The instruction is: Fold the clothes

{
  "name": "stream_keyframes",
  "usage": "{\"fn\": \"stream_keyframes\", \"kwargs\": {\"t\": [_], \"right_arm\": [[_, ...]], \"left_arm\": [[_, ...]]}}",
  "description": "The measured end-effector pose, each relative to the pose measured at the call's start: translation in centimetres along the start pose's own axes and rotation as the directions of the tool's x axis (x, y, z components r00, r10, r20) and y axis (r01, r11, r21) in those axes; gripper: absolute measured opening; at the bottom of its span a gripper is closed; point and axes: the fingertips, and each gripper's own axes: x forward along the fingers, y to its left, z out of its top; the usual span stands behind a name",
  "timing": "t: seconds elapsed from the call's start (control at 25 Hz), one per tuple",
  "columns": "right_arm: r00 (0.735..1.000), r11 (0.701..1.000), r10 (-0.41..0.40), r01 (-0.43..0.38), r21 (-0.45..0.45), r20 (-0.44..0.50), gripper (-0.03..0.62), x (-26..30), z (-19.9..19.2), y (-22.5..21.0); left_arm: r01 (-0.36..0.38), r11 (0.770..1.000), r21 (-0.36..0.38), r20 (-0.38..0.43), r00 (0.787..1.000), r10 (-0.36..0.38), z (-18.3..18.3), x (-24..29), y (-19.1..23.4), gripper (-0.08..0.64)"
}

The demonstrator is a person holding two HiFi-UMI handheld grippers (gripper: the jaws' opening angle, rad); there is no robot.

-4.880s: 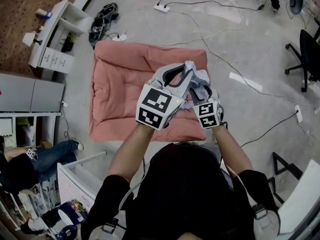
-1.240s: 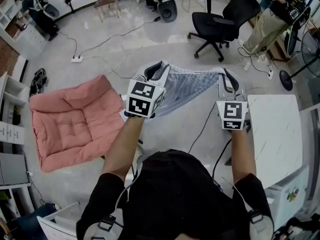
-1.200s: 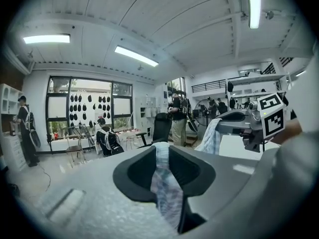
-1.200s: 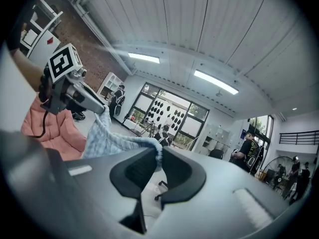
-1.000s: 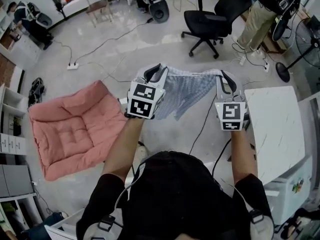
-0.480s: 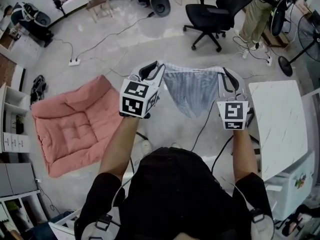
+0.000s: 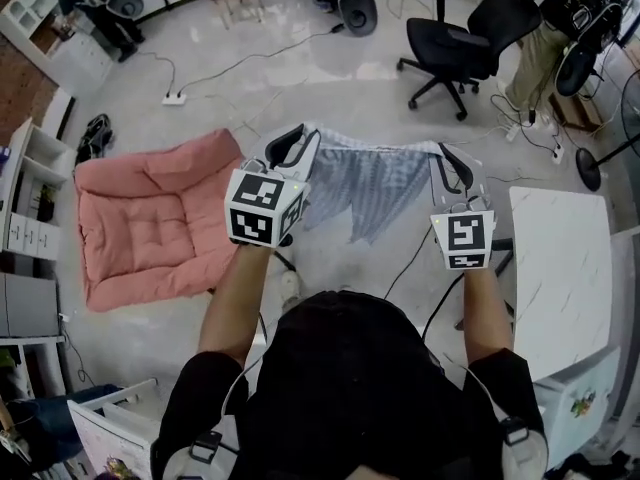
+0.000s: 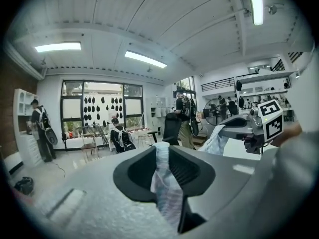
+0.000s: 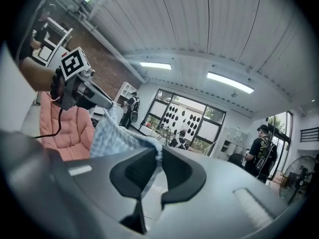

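Note:
A pale blue-grey checked garment (image 7: 372, 186) hangs spread in the air between my two grippers, well above the floor. My left gripper (image 7: 303, 133) is shut on its left top corner; in the left gripper view the cloth (image 8: 164, 183) runs pinched between the jaws of the left gripper (image 8: 162, 151). My right gripper (image 7: 440, 154) is shut on the right top corner, and the fabric edge (image 9: 122, 133) leads off from the right gripper (image 9: 158, 156) toward the other one. The garment's lower edge hangs in loose points.
A pink cushion (image 7: 150, 223) lies on the floor at the left. A white marble-top table (image 7: 555, 268) stands at the right. A black office chair (image 7: 470, 43), cables, a power strip (image 7: 172, 98) and people at the room's far edge surround the area.
The view has swung slightly; the garment stays stretched between both grippers and its hanging part has shifted from one centred point to looser, uneven points. Both grips are unchanged.

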Motion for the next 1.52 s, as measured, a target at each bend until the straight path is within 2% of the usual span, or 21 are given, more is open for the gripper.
{"fn": "stream_keyframes", "kwargs": {"t": [0.24, 0.72, 1.12, 1.36, 1.52], "right_arm": [[0.988, 0.991, 0.135, -0.132, -0.032, 0.081, 0.037, 1.3, 2.5, 3.3], [0.922, 0.944, 0.329, -0.318, -0.089, 0.202, 0.037, 2.0, 8.3, 10.0], [0.885, 0.916, 0.402, -0.388, -0.107, 0.236, 0.037, 0.6, 12.6, 17.0], [0.887, 0.915, 0.403, -0.389, -0.109, 0.225, 0.037, -1.1, 15.3, 22.9], [0.889, 0.918, 0.397, -0.386, -0.09, 0.23, 0.037, -2.8, 18.0, 27.0]], "left_arm": [[-0.143, 0.988, -0.051, 0.025, 0.989, 0.145, -0.6, -5.3, 1.8, 0.083], [-0.336, 0.933, -0.132, 0.022, 0.94, 0.342, -2.1, -15.2, 4.1, 0.083], [-0.402, 0.901, -0.166, 0.049, 0.909, 0.414, -2.9, -23.6, 6.8, 0.083], [-0.385, 0.902, -0.194, 0.057, 0.914, 0.402, -4.6, -30.2, 8.6, 0.083], [-0.381, 0.906, -0.183, 0.052, 0.917, 0.396, -5.3, -34.8, 10.0, 0.083]]}}
